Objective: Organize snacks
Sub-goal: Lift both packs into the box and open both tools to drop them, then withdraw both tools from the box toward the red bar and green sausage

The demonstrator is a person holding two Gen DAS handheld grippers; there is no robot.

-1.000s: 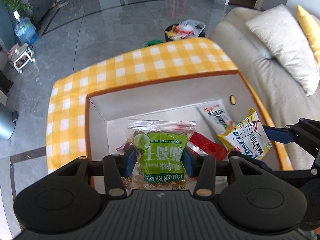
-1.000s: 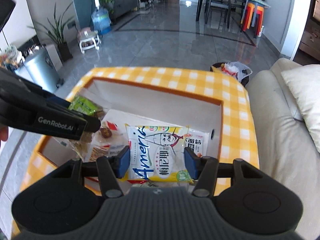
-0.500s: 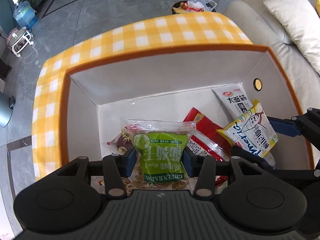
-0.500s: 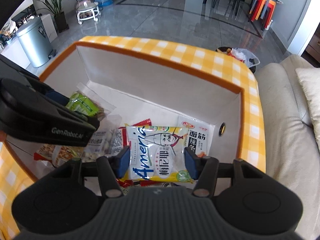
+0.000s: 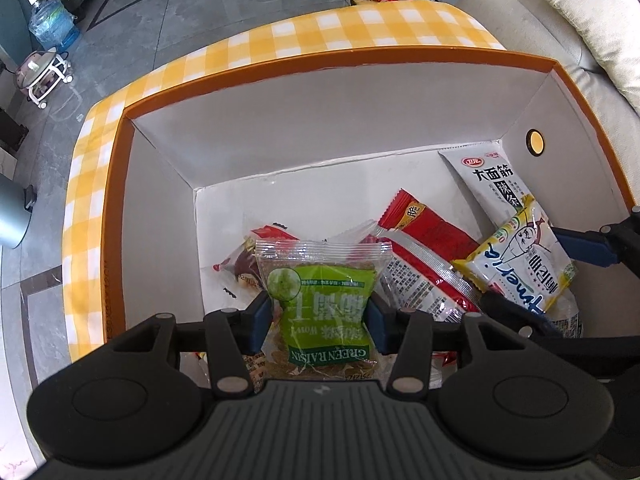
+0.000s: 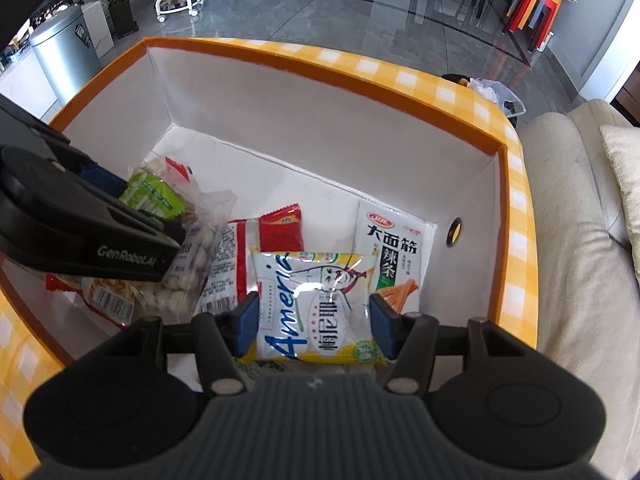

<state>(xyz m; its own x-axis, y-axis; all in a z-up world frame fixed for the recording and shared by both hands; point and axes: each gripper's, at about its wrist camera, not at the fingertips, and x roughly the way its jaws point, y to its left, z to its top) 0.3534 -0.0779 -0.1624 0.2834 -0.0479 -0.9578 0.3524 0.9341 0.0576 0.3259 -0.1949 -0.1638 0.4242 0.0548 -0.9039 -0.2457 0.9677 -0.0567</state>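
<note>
An orange-rimmed box [image 5: 320,62] with white inner walls fills both views. My left gripper [image 5: 318,320] hangs inside it over the left half. Its blue pads are pinching a green raisin pack [image 5: 320,300], and the jaws are opening slightly. Over the right half, my right gripper [image 6: 314,322] is shut on a yellow and white snack pack [image 6: 316,304]. That pack also shows in the left wrist view [image 5: 520,264]. The raisin pack [image 6: 150,192] shows at the left of the right wrist view. Both packs hang just above the snacks lying on the box floor.
On the box floor lie a white spicy-strip pack [image 5: 492,176], a red pack [image 5: 432,236] and several smaller packs. The box sits on a yellow checked cloth [image 5: 360,28]. A beige sofa [image 6: 580,240] with a pillow [image 5: 592,12] is at the right; grey tiled floor lies beyond.
Both grippers have sunk into the box with their packs and tilted further down. The box walls now fill much more of each view.
</note>
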